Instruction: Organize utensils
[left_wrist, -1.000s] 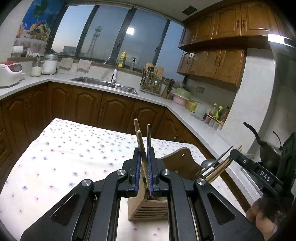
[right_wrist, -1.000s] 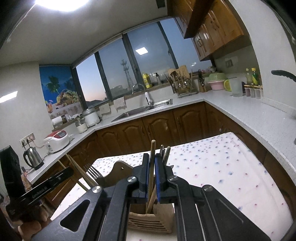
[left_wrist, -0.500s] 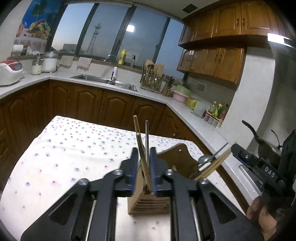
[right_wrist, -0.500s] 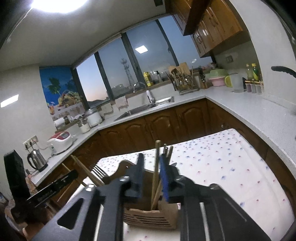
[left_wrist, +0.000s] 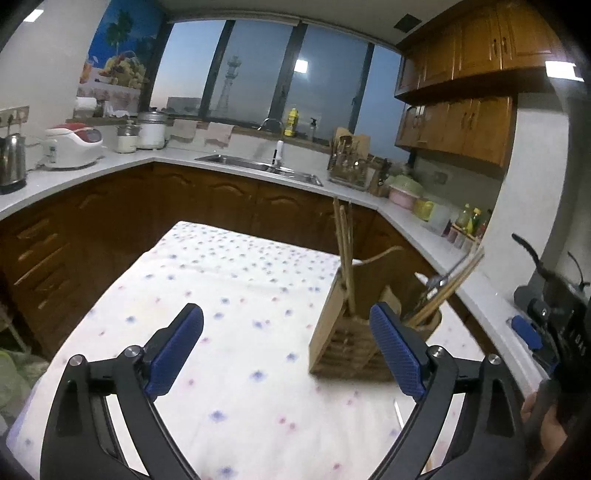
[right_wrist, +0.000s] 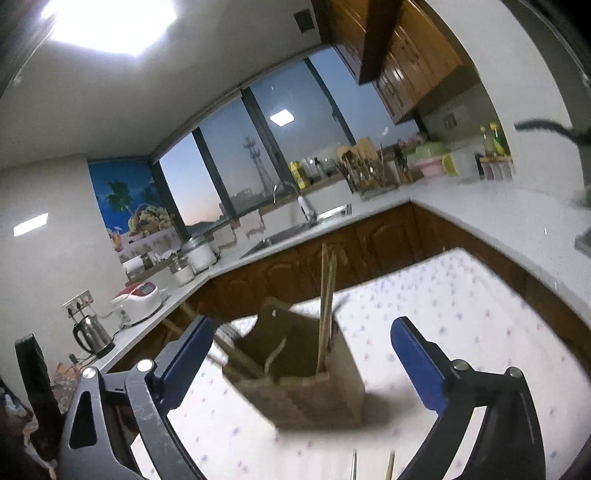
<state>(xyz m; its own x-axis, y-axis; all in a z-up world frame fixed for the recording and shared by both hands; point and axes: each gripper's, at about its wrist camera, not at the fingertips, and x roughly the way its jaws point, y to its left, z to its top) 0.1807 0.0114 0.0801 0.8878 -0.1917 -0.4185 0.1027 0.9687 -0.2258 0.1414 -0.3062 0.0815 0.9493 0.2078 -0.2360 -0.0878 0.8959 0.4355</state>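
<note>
Both Grippers Let Go at the Wooden Holder

The left gripper (left_wrist: 286, 354) and the right gripper (right_wrist: 301, 363) have just been opening and now stand wide, with nothing pressed between the blue pads (left_wrist: 397, 354) of either. The wooden utensil holder (left_wrist: 351, 339) stands upright on the dotted tablecloth (left_wrist: 221, 295), ahead of both grippers; in the right wrist view it sits between the spread fingers without touching them.

The step in hand looks like a release and withdrawal after dropping utensils in. To do it well, I judge each gripper should back away along its own line, fingers kept wide, so no pad brushes the upright sticks or nudges the holder, which looks light and easy to tip. The next pickup probably lies near the bottom edge of the right wrist view, so the right gripper would need to dip and re-aim before closing.

Counted, as far as blur allows:
- One holder, with what appear to be several compartments
- Upright chopsticks (right_wrist: 327, 306) in the near compartment: two or three, too blurred to settle
- A leaning bundle (left_wrist: 447, 288) in the side compartment: wooden sticks plus what seems a metal spoon, number unclear
- What looks like a fork (right_wrist: 227, 332) on the holder's far side, blurred
- Two loose tips (right_wrist: 371, 465) on the cloth at the frame's bottom, one metallic, one wooden
- Two grippers, both free of any load
</note>
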